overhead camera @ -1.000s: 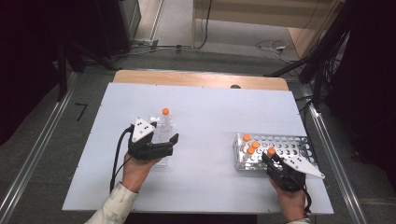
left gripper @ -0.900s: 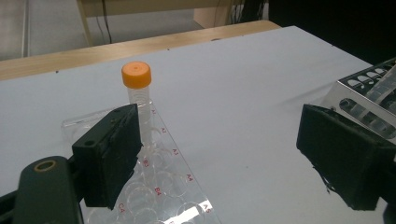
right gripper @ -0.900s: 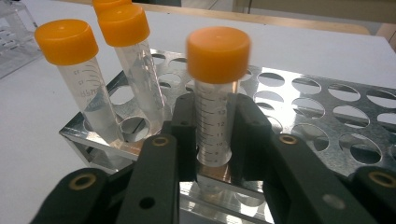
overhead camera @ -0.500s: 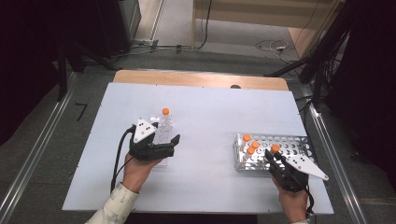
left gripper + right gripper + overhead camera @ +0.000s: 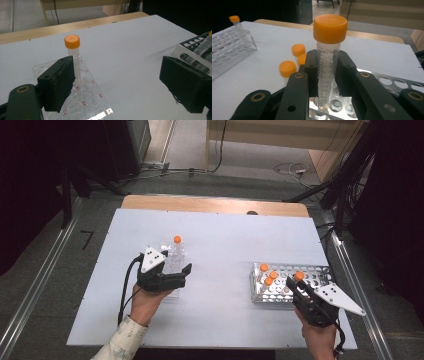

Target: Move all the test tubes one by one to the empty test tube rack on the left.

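My right gripper (image 5: 300, 285) (image 5: 325, 75) is shut on a clear graduated tube with an orange cap (image 5: 299, 276) (image 5: 329, 50). It holds the tube upright, its lower end just above the holes of the metal rack (image 5: 310, 270) (image 5: 392, 82). Three more orange-capped tubes (image 5: 268, 275) (image 5: 287, 68) stand in that rack. At the left, my left gripper (image 5: 172, 270) (image 5: 117, 82) is open wide. Its left jaw lies over the clear plastic rack (image 5: 172, 257) (image 5: 92, 100). One orange-capped tube (image 5: 177, 242) (image 5: 73, 50) stands at that rack's far end.
The white tabletop (image 5: 225, 240) stretches bare between the two racks. A wooden strip (image 5: 210, 205) runs along its far edge. The left gripper's black cable (image 5: 125, 290) loops beside the hand. Metal rails (image 5: 40, 285) flank the table.
My right gripper has risen a little and drifted right with the tube in it, drawing it up out of the metal rack. The left gripper has stayed still.
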